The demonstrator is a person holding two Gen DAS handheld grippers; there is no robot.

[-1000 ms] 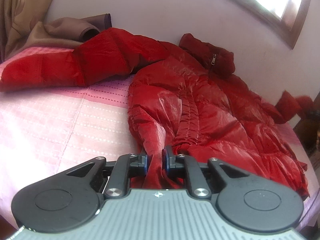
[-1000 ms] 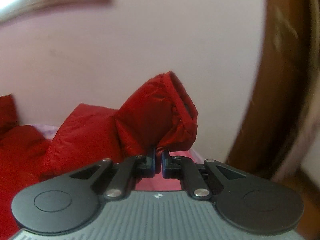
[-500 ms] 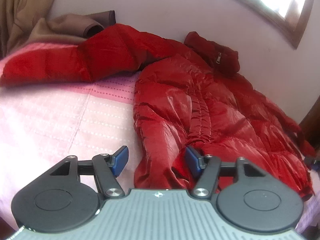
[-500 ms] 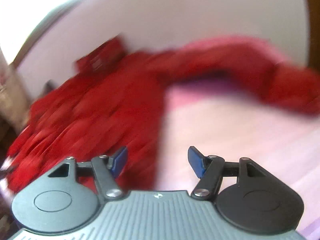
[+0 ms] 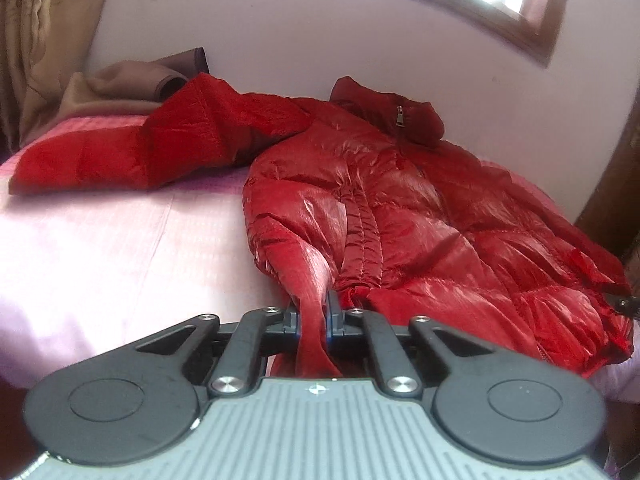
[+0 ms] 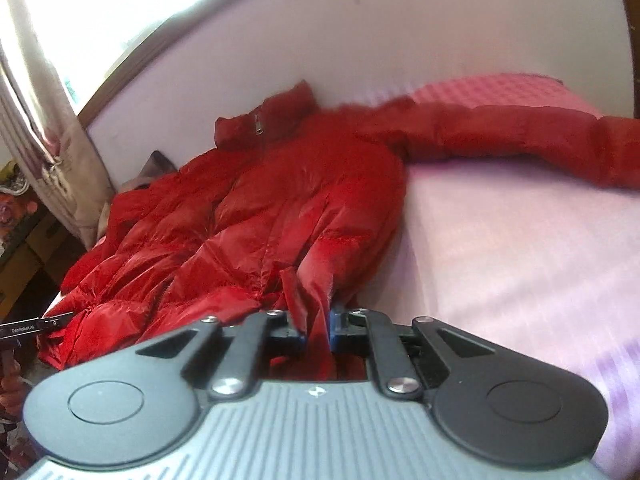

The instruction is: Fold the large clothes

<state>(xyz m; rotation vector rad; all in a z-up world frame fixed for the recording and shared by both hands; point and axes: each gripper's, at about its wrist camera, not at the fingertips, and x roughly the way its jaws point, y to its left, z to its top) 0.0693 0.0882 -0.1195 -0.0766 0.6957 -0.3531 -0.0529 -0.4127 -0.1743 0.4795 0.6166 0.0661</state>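
The left gripper (image 5: 313, 316) has its jaws closing, a bunched fold of the hem of the shiny red quilted puffer jacket (image 5: 400, 216) pinched between the blue pads. The right gripper (image 6: 318, 326) is clamped on the hem too; its jaws are shut on a gathered tuck of red fabric at the jacket's other bottom corner.

Out from the jaws, the jacket lies front-up on the bed with the pale pink sheet (image 5: 112, 248). In the left wrist view the body runs from the jaws toward 1 o'clock, up to the stand-up collar with its metal zip pull (image 5: 399, 114) against the pale wall (image 5: 300, 40). One sleeve (image 5: 132, 152) stretches out flat toward 10 o'clock. Beyond it, at 11 o'clock, a brown folded cloth (image 5: 132, 84) sits by the wall.

In the right wrist view the other sleeve (image 6: 520, 140) reaches toward 2 o'clock. At 9 o'clock, the left gripper's tip pokes in at the hem.
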